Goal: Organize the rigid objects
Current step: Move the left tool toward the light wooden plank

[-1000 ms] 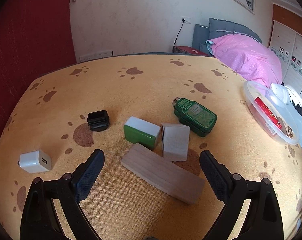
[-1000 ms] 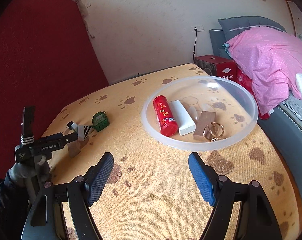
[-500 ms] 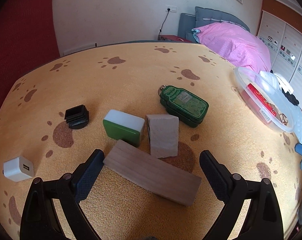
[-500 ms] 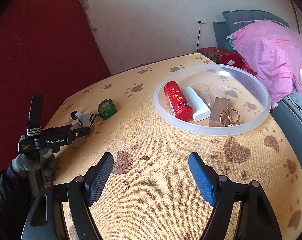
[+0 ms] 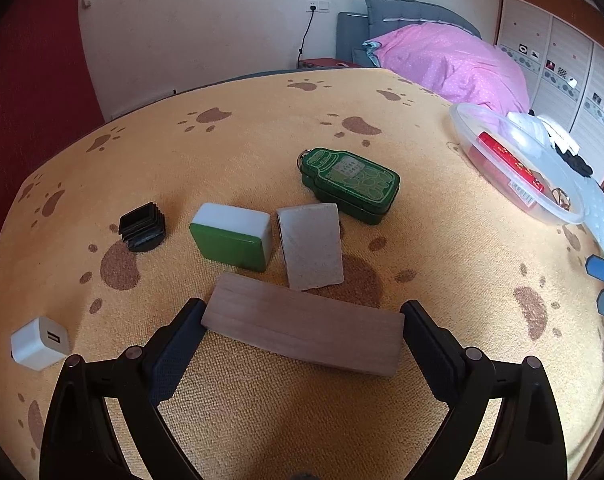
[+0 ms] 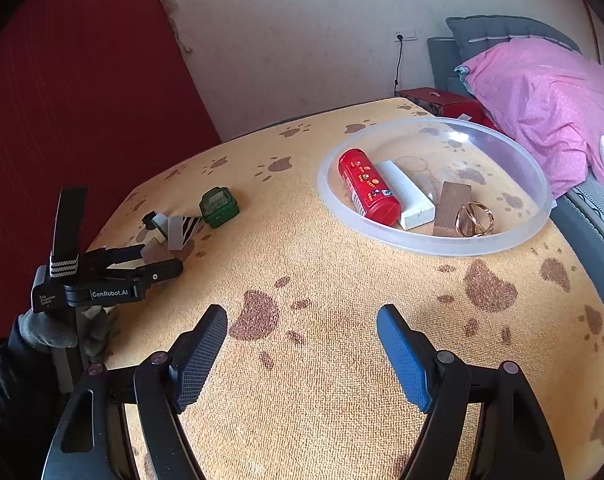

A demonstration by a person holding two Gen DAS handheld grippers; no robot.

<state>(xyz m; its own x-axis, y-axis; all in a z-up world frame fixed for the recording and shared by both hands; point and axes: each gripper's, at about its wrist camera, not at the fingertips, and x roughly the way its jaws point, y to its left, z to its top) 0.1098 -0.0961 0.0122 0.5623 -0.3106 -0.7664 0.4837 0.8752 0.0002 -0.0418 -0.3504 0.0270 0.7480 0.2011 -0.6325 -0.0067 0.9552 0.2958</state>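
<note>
A: What's carrying everything?
B: Yellow paw-print cloth point(image 5: 262, 136) covering the table.
A: What's lying on it?
B: Wooden block point(image 5: 302, 330), grey slab point(image 5: 312, 246), green-white box point(image 5: 232, 236), green tin point(image 5: 352, 184), black cap point(image 5: 142, 226), white charger point(image 5: 40, 343), clear bowl point(image 6: 498, 242) sitting far right.

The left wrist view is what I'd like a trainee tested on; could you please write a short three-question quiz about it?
1. True or false: the wooden block lies between the open left gripper fingers.
2. Which lies nearest the green tin? A) charger B) grey block C) black cap
3. What container holds the red tube?

Key: 1 true; 2 B; 3 the clear bowl.
</note>
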